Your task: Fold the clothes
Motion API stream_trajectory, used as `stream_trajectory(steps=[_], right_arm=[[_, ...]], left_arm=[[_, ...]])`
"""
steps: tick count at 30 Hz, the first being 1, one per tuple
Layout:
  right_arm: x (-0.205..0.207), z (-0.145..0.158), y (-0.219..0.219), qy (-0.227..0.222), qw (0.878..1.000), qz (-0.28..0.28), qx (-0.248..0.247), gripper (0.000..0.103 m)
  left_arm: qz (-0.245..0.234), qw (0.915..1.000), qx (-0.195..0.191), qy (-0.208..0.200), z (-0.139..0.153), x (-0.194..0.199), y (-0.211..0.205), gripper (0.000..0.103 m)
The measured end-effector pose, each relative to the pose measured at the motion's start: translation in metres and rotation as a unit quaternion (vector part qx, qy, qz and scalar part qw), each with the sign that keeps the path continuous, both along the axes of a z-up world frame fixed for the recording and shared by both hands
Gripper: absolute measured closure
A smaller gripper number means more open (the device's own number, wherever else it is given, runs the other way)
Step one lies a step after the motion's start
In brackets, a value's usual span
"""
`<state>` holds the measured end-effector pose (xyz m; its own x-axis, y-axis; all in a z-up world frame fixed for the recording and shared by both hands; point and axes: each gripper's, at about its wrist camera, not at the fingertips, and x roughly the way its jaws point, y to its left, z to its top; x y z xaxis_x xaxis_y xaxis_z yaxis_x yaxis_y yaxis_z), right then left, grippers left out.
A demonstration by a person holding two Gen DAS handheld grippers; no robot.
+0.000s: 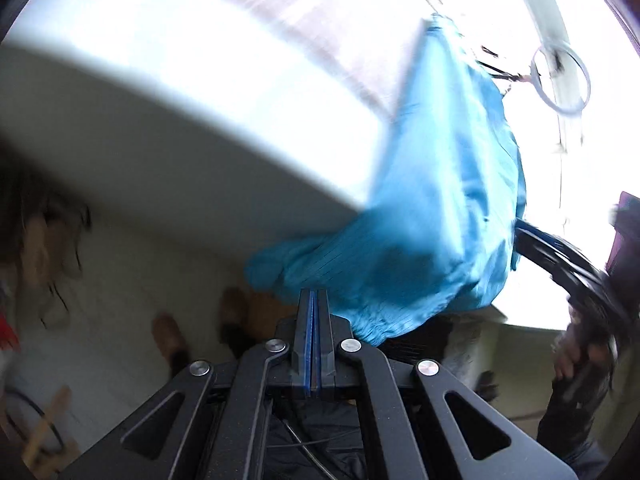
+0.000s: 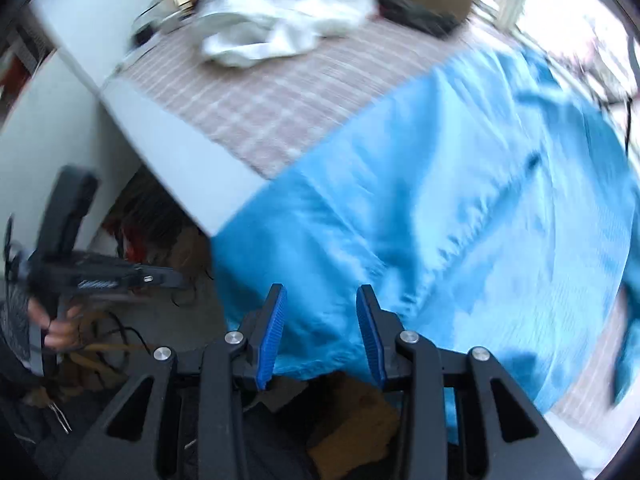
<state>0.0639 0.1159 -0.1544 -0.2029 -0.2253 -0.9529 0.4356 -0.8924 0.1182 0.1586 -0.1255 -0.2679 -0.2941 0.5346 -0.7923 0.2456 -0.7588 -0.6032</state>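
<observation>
We judge folding barely begun: blue garment (image 2: 420, 200) lies unfolded beyond our parted right gripper (image 2: 322, 320); left gripper (image 1: 314, 308) is clamped empty.

My left gripper (image 1: 314, 300) shut, pads pressed together, pointing down. My right gripper (image 2: 321, 300) parted, pads apart, pointing steeply down.

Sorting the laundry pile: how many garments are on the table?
2. A blue garment drapes over the table's near edge; a crumpled white garment lies at the far end. More may be hidden outside the views.
</observation>
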Motion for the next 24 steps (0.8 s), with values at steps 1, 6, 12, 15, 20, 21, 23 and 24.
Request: stream_trajectory(steps=[1,6,12,15,20,21,23,24], right_arm=[[-0.004,-0.01,0.008,-0.008,1.0,-0.016,-0.009,0.067],[-0.018,-0.048,0.024,-0.05,0.997,-0.065,-0.007,0.067],[-0.02,-0.01,0.084,-0.026,0.986,-0.143,-0.086,0.067],[-0.04,0.028,0.118,0.005,0.983,-0.163,-0.083,0.067],[-0.115,0.063,0.134,0.048,0.991,-0.118,-0.044,0.066],[-0.136,0.06,0.135,0.048,0.992,-0.105,-0.04,0.065],[-0.177,0.047,0.132,0.047,0.996,-0.077,-0.026,0.06],[-0.196,0.039,0.13,0.046,0.997,-0.068,-0.015,0.06]], left_arm=[[-0.007,0.9999,-0.004,0.008,0.005,-0.015,-0.008,0.103],[-0.059,0.9968,-0.033,0.044,0.036,-0.044,0.023,0.103],[-0.104,0.9905,-0.068,0.06,0.053,-0.086,0.067,0.103],[-0.118,0.9863,-0.095,0.065,0.056,-0.112,0.087,0.103],[-0.107,0.9848,-0.123,0.06,0.046,-0.126,0.096,0.098],[-0.101,0.9857,-0.123,0.056,0.043,-0.124,0.093,0.099],[-0.08,0.9884,-0.122,0.044,0.036,-0.116,0.083,0.099],[-0.068,0.9896,-0.121,0.037,0.033,-0.111,0.078,0.099]])
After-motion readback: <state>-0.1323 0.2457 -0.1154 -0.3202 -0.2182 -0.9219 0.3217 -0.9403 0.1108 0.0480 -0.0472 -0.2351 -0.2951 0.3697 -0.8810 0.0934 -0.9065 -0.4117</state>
